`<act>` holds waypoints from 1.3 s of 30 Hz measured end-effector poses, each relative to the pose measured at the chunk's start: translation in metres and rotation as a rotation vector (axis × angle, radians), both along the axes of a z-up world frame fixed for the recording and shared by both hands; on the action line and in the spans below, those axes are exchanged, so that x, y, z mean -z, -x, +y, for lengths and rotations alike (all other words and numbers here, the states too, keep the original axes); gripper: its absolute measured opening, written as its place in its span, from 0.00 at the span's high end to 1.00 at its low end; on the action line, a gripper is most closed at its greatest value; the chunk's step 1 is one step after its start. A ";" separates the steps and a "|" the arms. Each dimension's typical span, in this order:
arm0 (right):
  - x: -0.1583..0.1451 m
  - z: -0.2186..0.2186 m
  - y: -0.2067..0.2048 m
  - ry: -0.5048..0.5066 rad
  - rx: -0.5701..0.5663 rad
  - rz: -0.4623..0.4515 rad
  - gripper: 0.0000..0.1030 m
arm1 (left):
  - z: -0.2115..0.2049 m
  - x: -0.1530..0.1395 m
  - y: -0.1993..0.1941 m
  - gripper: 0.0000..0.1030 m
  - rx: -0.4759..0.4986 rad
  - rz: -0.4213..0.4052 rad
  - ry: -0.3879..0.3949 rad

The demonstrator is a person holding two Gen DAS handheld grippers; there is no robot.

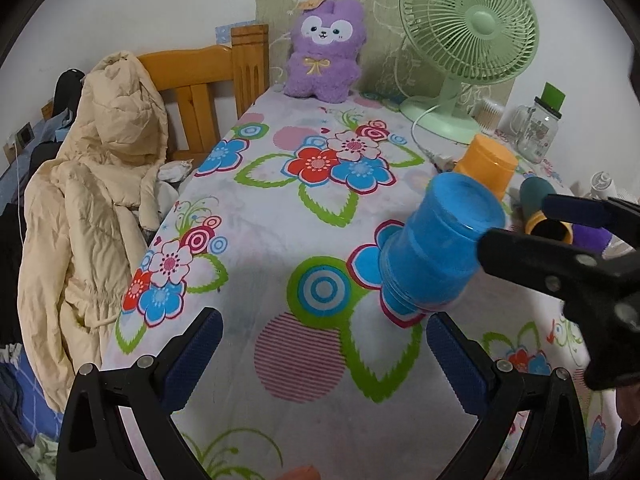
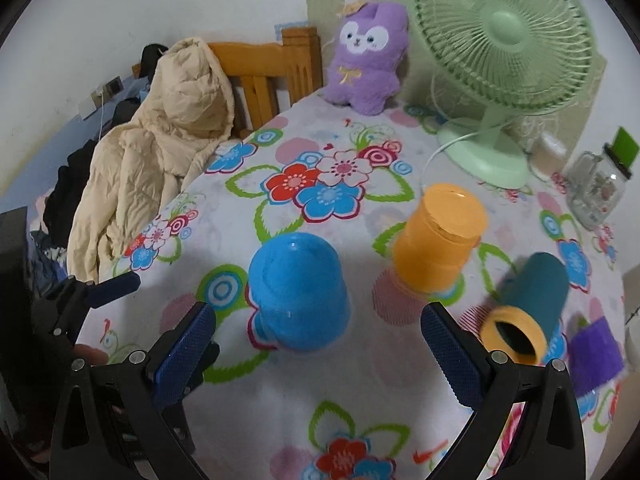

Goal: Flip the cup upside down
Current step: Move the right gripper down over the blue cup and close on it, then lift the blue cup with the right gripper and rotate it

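Observation:
A blue cup [image 2: 298,290] stands upside down on the flowered tablecloth; it also shows in the left wrist view [image 1: 440,248]. An orange cup [image 2: 438,238] stands upside down to its right, also in the left wrist view [image 1: 486,166]. A dark teal cup with a yellow rim [image 2: 524,310] lies on its side at the right. My right gripper [image 2: 318,344] is open just in front of the blue cup, not touching it. My left gripper [image 1: 324,350] is open and empty, left of the blue cup.
A green desk fan [image 2: 502,56] and a purple plush toy [image 2: 366,58] stand at the back. A glass jar [image 2: 596,188] is at the right. A beige jacket [image 2: 160,144] hangs over a wooden chair at the table's left edge. A purple object [image 2: 596,352] lies by the teal cup.

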State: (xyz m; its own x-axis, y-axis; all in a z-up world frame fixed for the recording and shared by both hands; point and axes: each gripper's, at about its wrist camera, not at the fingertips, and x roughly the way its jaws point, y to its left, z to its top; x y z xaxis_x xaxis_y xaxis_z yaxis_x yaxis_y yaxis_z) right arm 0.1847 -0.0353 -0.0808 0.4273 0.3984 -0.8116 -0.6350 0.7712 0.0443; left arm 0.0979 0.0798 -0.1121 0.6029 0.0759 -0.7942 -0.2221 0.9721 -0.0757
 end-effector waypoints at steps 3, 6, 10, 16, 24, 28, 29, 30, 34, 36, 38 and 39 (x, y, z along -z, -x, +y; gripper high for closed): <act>0.006 0.012 -0.012 0.021 -0.022 0.021 0.05 | 0.001 0.003 -0.007 0.00 0.004 0.014 -0.011; 0.014 0.021 -0.025 0.032 -0.038 0.071 0.16 | 0.001 0.005 -0.012 0.00 0.008 0.020 -0.013; 0.022 0.026 -0.036 0.026 -0.046 0.126 0.37 | 0.002 0.007 -0.014 0.00 0.005 0.025 -0.004; 0.019 0.022 -0.035 0.000 -0.040 0.114 0.43 | 0.002 0.005 -0.014 0.00 0.003 0.024 0.000; 0.001 -0.006 -0.006 0.007 -0.015 0.014 0.43 | -0.020 -0.005 -0.004 0.00 0.058 -0.002 0.018; -0.002 -0.028 0.008 0.017 0.026 -0.033 0.43 | -0.039 -0.009 0.002 0.00 0.103 -0.006 0.015; -0.002 -0.034 0.010 0.017 0.038 -0.040 0.43 | -0.044 -0.010 0.004 0.00 0.112 -0.007 0.013; -0.002 -0.044 0.015 0.013 0.057 -0.049 0.43 | -0.049 -0.011 0.007 0.00 0.124 -0.009 0.014; -0.004 -0.083 0.039 -0.034 0.139 -0.132 0.43 | -0.064 -0.011 0.022 0.00 0.149 -0.011 0.035; 0.000 -0.105 0.053 -0.067 0.194 -0.192 0.43 | -0.072 -0.009 0.029 0.00 0.156 -0.005 0.047; 0.006 -0.119 0.060 -0.086 0.232 -0.201 0.43 | -0.080 -0.008 0.034 0.00 0.162 0.000 0.053; 0.012 -0.128 0.063 -0.099 0.252 -0.195 0.43 | -0.084 -0.007 0.036 0.00 0.168 0.003 0.056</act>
